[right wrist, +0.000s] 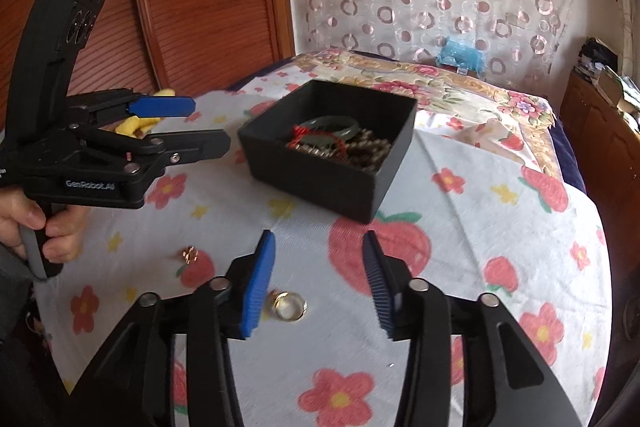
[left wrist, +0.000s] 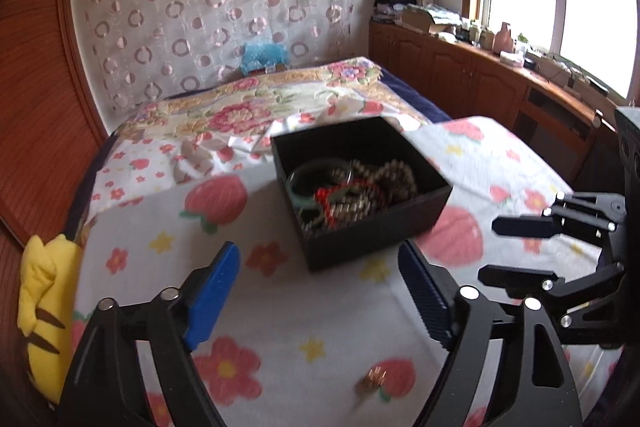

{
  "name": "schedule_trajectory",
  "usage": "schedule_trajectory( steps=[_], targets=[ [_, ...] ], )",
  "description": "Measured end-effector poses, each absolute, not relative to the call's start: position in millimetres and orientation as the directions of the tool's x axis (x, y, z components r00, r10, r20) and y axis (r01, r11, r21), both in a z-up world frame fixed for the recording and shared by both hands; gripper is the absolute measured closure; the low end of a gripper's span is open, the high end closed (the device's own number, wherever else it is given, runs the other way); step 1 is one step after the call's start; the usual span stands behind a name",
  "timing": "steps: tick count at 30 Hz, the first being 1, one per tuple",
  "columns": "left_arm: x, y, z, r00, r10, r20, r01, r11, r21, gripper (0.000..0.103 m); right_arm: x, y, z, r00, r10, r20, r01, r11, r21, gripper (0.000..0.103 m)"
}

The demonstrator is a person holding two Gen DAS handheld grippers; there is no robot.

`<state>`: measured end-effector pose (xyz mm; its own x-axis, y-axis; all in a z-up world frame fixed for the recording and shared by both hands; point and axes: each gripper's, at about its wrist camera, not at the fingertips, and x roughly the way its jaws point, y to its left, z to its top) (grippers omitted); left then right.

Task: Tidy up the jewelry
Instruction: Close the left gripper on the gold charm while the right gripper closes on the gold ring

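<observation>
Both the left gripper point(left wrist: 320, 291) and right gripper point(right wrist: 320, 283) hover agape and empty near the black box point(right wrist: 320, 163) of beads, likely ready for the ring point(right wrist: 290, 305) lying loose on the bed point(right wrist: 460, 227).

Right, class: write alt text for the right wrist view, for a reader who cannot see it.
An open black box of beads and bangles sits on a strawberry-print cloth. The open right gripper hovers near a gold ring; the left gripper, also open, is at left.
</observation>
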<state>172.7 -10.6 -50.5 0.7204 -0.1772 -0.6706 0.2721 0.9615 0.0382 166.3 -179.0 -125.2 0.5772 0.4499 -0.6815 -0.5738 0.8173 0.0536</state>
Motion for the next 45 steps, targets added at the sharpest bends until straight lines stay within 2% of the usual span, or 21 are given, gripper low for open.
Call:
schedule_trajectory(
  steps=[5,15,25,26,30,32,45],
  targets=[
    [160.1,-0.8,-69.6,0.689,-0.166,-0.706,0.28,0.959,0.047,0.017,159.0,-173.9,-131.8,0.567,0.44,-0.696,-0.587,0.809,0.033,0.047],
    [146.7,0.8,-105.2,0.607,-0.157,-0.779,0.317,0.947,0.056,0.011,150.2,-163.6,-143.8,0.515,0.447,-0.732,-0.623,0.781,0.04,0.047],
    [145.6,0.7,-115.8,0.572,-0.188,-0.798,0.342,0.939,0.025,0.008,157.2,-157.3,-159.4,0.498,0.404,-0.767,-0.619,0.786,0.012,0.048],
    [145.1,0.7,-115.7,0.573,-0.189,-0.797,0.346,0.938,0.026,0.008,158.6,-158.0,-159.7,0.502,0.398,-0.768,-0.614,0.789,0.008,0.049],
    [144.4,-0.1,-116.2,0.572,-0.189,-0.798,0.346,0.938,0.026,0.008,160.9,-160.8,-159.8,0.517,0.38,-0.767,-0.601,0.799,-0.009,0.068],
    [142.8,-1.1,-116.3,0.567,-0.198,-0.8,0.362,0.932,0.026,0.008,162.9,-163.3,-159.8,0.517,0.381,-0.767,-0.596,0.803,-0.002,0.073],
    [131.8,-10.0,-115.5,0.554,-0.228,-0.801,0.412,0.911,0.026,0.008,162.8,-160.2,-160.5,0.519,0.378,-0.766,-0.594,0.804,-0.006,0.074]
  ],
)
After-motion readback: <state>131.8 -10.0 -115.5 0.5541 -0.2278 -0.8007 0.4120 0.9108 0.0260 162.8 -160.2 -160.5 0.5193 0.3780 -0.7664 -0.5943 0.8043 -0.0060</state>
